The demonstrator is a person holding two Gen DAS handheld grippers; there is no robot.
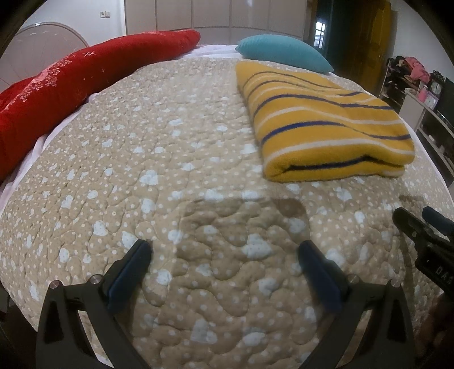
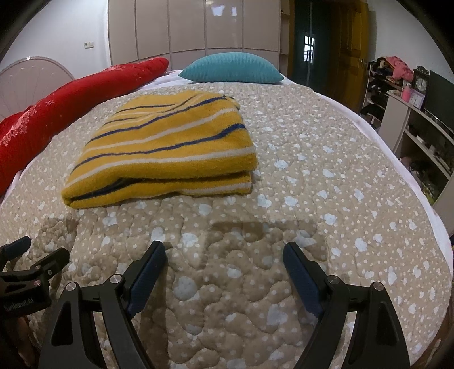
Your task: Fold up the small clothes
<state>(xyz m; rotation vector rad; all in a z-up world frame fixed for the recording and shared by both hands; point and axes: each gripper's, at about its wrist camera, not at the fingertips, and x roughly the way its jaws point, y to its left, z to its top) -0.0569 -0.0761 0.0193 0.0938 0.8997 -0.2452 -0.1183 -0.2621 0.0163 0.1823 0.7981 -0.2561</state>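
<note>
A yellow cloth with blue and white stripes (image 1: 326, 122) (image 2: 167, 150) lies folded into a thick rectangle on the beige quilted bed cover (image 1: 170, 170) (image 2: 326, 184). My left gripper (image 1: 224, 249) hangs open over bare quilt, nearer the bed's front edge than the cloth, with nothing between its blue pads. My right gripper (image 2: 224, 252) is likewise open and empty, a short way in front of the cloth's folded edge. Each gripper shows at the side of the other's view: the right one (image 1: 422, 221) and the left one (image 2: 34, 252).
A long red bolster (image 1: 71, 82) (image 2: 56, 105) lies along the bed's left side. A teal pillow (image 1: 283, 52) (image 2: 231, 68) sits at the head. Shelves with clutter (image 2: 411, 113) stand to the right of the bed. Wardrobe doors (image 2: 193, 25) line the far wall.
</note>
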